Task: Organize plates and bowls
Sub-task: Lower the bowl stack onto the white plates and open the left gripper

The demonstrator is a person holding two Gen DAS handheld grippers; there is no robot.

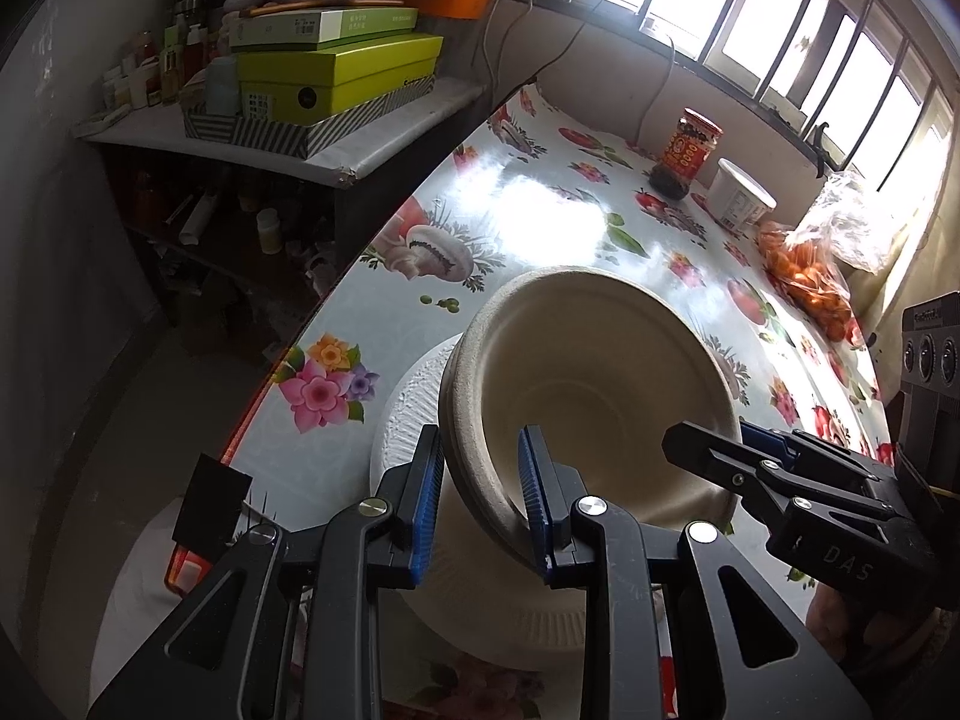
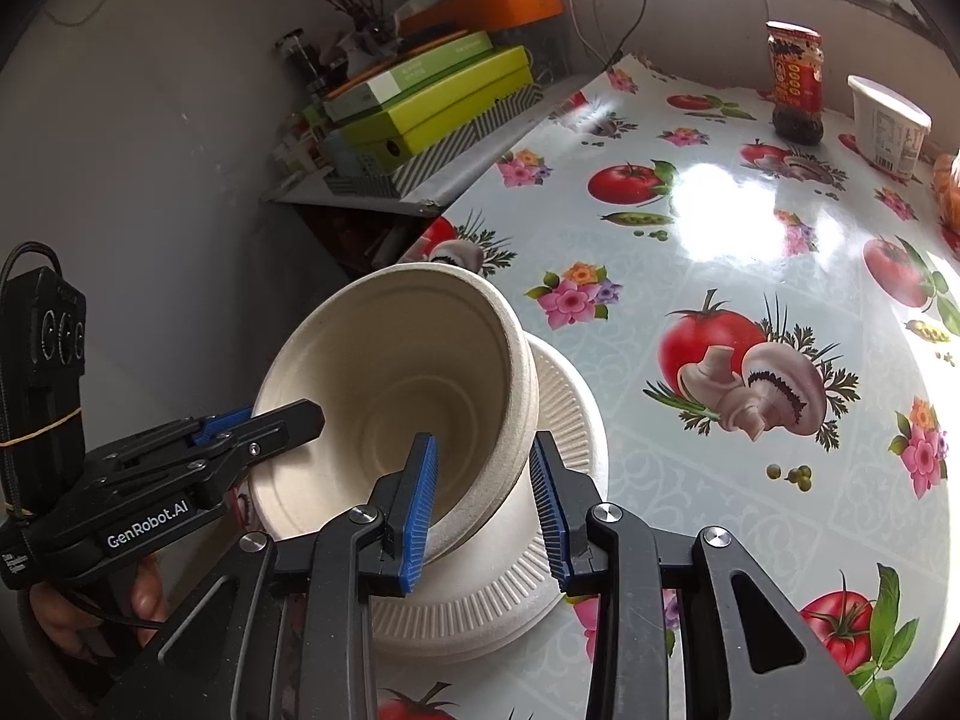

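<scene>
1. Two grippers straddle the bowl (image 1: 591, 396) rim, tilted above the plates (image 2: 552, 540): left gripper (image 1: 480, 504) and right gripper (image 2: 486, 510), jaws part open, grip uncertain.
2. Level it first, then lower slowly.

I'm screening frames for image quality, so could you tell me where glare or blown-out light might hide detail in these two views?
Left wrist view: the windows are blown out white, a large glare patch washes out the tablecloth print, and the shelf side is dark. Right wrist view: a smaller glare patch lies on the tablecloth near the jar; the bowl stays evenly lit and readable.
</scene>
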